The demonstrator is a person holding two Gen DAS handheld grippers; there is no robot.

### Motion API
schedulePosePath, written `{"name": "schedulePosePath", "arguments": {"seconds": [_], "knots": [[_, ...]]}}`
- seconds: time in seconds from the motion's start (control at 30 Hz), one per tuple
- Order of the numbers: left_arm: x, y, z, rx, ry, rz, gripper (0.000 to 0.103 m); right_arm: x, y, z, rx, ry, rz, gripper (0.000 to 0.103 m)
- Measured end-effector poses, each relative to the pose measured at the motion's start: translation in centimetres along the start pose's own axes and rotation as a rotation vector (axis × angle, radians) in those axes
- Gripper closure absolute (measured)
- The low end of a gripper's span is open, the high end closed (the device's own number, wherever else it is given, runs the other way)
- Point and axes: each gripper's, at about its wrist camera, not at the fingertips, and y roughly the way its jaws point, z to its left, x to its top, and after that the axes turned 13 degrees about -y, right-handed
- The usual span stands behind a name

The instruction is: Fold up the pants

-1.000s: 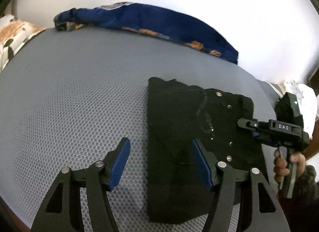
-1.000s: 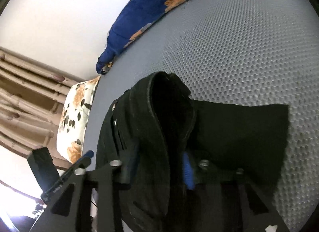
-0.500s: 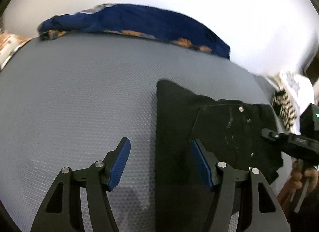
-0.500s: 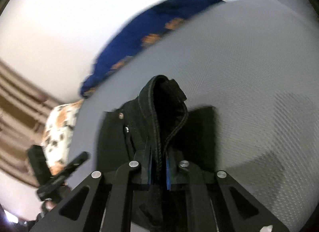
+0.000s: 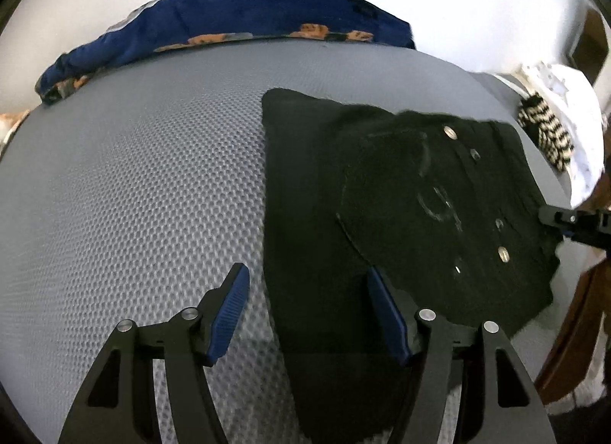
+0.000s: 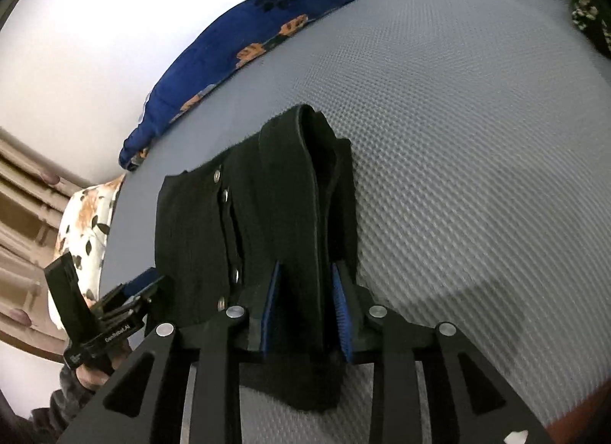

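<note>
Right hand-held gripper [image 6: 305, 306]: jaws opening, a thick fold of the black denim pants with metal rivets [image 6: 198, 222] between the blue pads [image 6: 341, 310], which look barely in contact now. Left hand-held gripper [image 5: 305, 314]: jaws wide and empty, hovering astride the near left edge of the pants, one pad over cloth, the other over the grey honeycomb-textured mattress [image 5: 133, 184].

Pants: lying partly folded on the mattress, rivet side up, one corner reaching toward the mattress edge. Likely soft but weighty; stacked layers and seams bulky, stiff enough to stand up in a ridge near the right pads. Not fragile, not slippery. Best taken at a hem, waistband or folded edge, through all layers, else lower layers may slide and spoil the fold.

Further out: blue blanket with orange flowers [image 5: 229, 20] along the wall, white floral pillow [image 6: 88, 214], black-and-white striped cloth [image 5: 546, 134].

Hard to make out: layer count in the black cloth, any crease lines, the near end of the pants behind the gripper frames. Right gripper mostly cut off in the left view.
</note>
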Motion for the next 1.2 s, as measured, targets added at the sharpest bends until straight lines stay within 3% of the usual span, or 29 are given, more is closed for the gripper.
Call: {"name": "schedulePosePath", "arguments": {"seconds": [0.03,0.1,0.5,0.9,1.2], "knots": [[-0.3,-0.3,-0.2,-0.006,0.009,0.002,0.038,-0.4,-0.3,0.2,-0.004,-0.002,0.005,0.077],[-1.0,-0.7,-0.5,-0.019,0.024,0.012,0.038,-0.9,-0.7,0.6,-0.015,-0.018,0.016,0.089],[-2.1,-0.9,-0.2,-0.005,0.02,0.027,0.037,-2.5,-0.3,0.4,-0.054,-0.02,0.045,0.091],[-2.5,-1.4,-1.2,0.086,0.035,-0.009,0.036,-1.9,-0.2,1.1,-0.092,-0.022,0.043,0.087],[-2.2,-2.2,-1.0,0.11,0.03,-0.018,0.036,-1.4,0.0,0.3,-0.117,-0.021,0.05,0.069]]}}
